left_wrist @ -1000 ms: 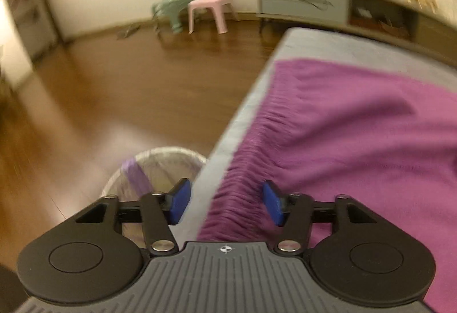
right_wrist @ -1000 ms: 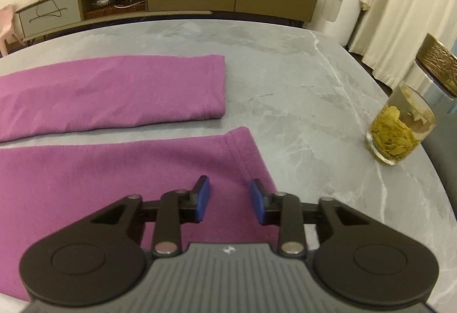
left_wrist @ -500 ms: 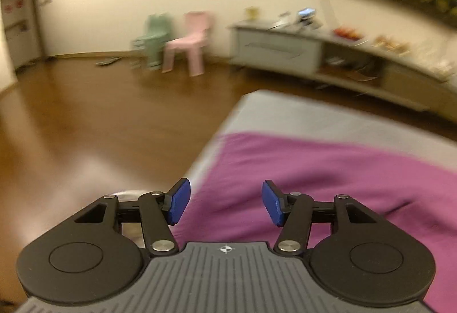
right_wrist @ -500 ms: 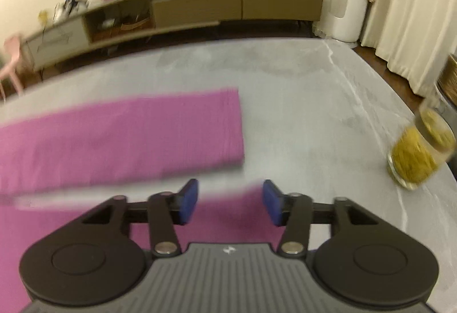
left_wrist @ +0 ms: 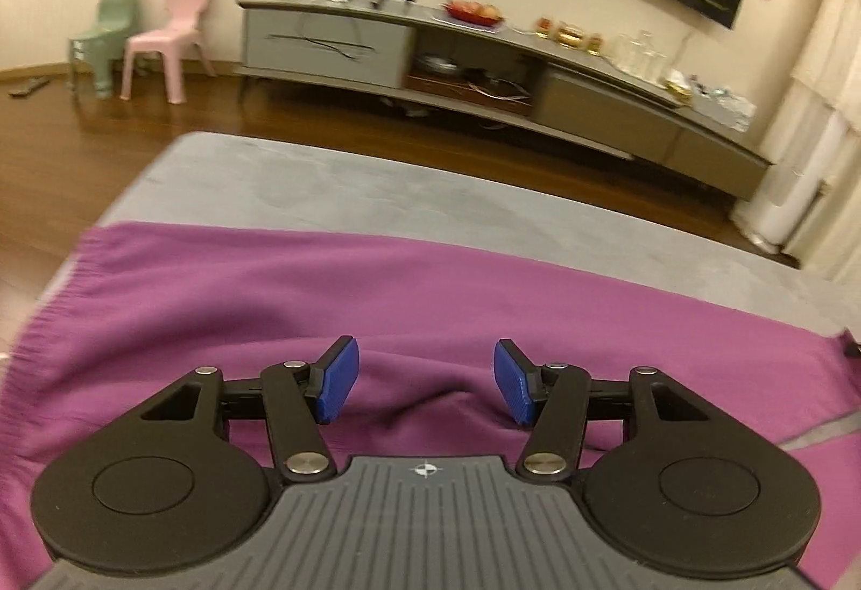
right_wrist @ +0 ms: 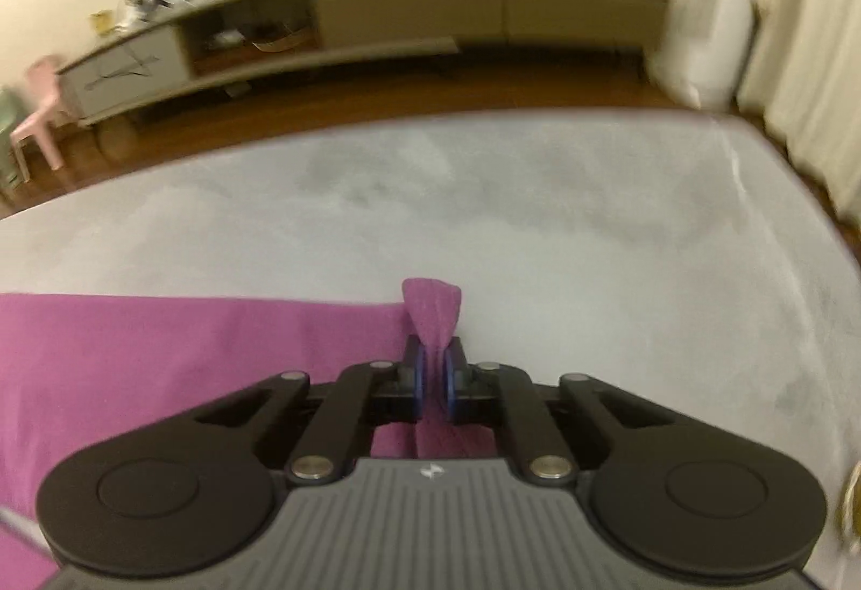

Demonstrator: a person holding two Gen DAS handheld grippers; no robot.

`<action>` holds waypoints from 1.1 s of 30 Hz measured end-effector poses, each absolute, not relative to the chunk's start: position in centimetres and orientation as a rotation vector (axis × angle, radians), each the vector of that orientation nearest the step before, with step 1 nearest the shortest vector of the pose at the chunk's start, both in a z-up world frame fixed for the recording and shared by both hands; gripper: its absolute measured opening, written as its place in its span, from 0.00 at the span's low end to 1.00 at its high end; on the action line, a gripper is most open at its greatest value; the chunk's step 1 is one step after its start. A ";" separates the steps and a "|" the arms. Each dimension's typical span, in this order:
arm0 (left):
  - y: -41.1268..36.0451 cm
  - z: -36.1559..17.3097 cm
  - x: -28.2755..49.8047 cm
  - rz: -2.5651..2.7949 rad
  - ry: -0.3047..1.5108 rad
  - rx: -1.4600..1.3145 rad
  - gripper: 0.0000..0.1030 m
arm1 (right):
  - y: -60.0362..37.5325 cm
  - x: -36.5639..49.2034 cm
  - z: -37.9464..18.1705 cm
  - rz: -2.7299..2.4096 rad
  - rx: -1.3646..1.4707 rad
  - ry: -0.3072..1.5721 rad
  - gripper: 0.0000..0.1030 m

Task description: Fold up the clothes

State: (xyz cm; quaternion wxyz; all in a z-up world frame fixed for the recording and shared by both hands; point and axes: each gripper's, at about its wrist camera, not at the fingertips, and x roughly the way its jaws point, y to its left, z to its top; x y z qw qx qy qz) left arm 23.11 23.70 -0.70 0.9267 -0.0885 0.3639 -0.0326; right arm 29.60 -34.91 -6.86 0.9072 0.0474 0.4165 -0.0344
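A purple garment (left_wrist: 333, 299) lies spread on the grey table (left_wrist: 376, 181), its gathered waist end at the left edge. My left gripper (left_wrist: 425, 388) is open and empty, low over a wrinkle in the cloth. In the right wrist view the same garment (right_wrist: 161, 364) fills the lower left. My right gripper (right_wrist: 435, 377) is shut on the leg hem corner of the garment (right_wrist: 433, 307), which sticks up pinched between the blue pads (right_wrist: 417, 377). The table (right_wrist: 538, 224) stretches beyond it.
A long TV cabinet (left_wrist: 484, 63) stands beyond the table's far edge, with two small chairs (left_wrist: 161, 41) on the wooden floor at the left. White curtains (right_wrist: 807, 52) hang at the right. A glass shows only as a blurred sliver at the right edge of the right wrist view.
My right gripper closed on the hem corner of the nearer leg and lifted it. My left gripper swung from the waist edge to over the cloth, still open.
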 end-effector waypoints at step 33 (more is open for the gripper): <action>10.3 -10.6 26.0 -0.339 0.971 -0.840 0.68 | -29.5 3.2 -4.8 0.263 -0.373 0.611 0.08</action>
